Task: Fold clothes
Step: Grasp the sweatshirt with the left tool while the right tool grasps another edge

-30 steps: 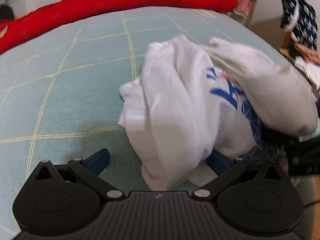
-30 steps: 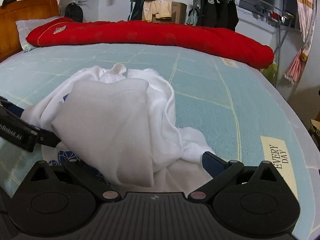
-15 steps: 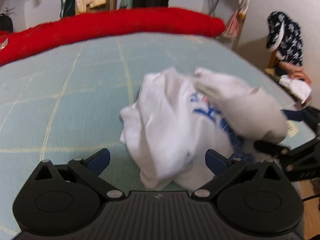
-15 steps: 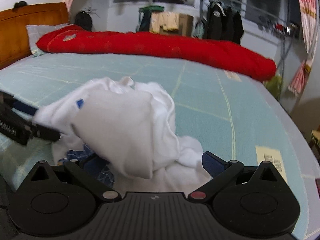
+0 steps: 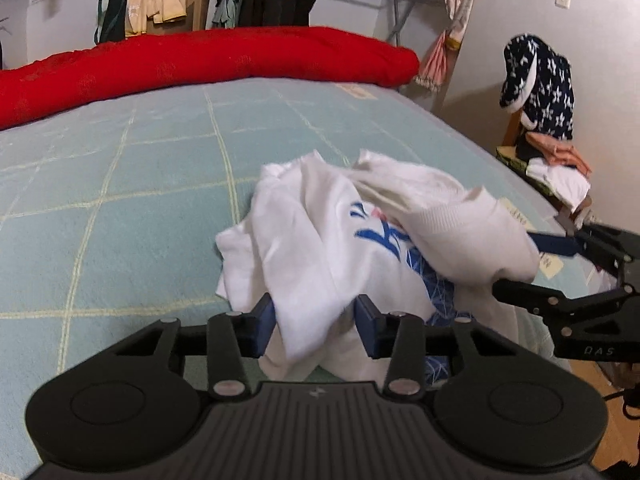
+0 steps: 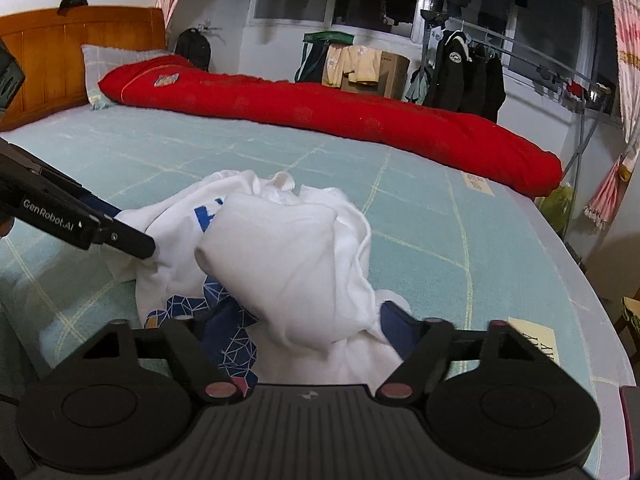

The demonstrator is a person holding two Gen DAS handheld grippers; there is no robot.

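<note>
The white sweatshirt [image 5: 320, 240] with blue lettering lies crumpled in a heap on the bed [image 5: 120, 200], near the bed's foot-end edge and close to its corner on the side where a chair piled with clothes [image 5: 540, 92] stands. One ribbed sleeve is flopped across the top of the pile, and a panel of blue geometric print shows underneath.

The left tongs [image 5: 316, 316] have just been closing, and a bunched fold of white cloth stands between their blue pads, which look pressed into it from both sides. The right tongs [image 6: 304, 332] have also just been closing around the sleeve end and the cloth under it; they stand wider, and the left pad is hidden behind fabric, so whether they truly pinch yet I cannot tell.

This looks like the very start: taking hold of the heap at two places so it can be opened out. Nothing is folded yet. The next move calls for a sure grip in both tongs, then lifting and drawing them apart to spread the garment flat on the bed's open middle, short of the red quilt [image 6: 360, 120] along the far edge.
</note>
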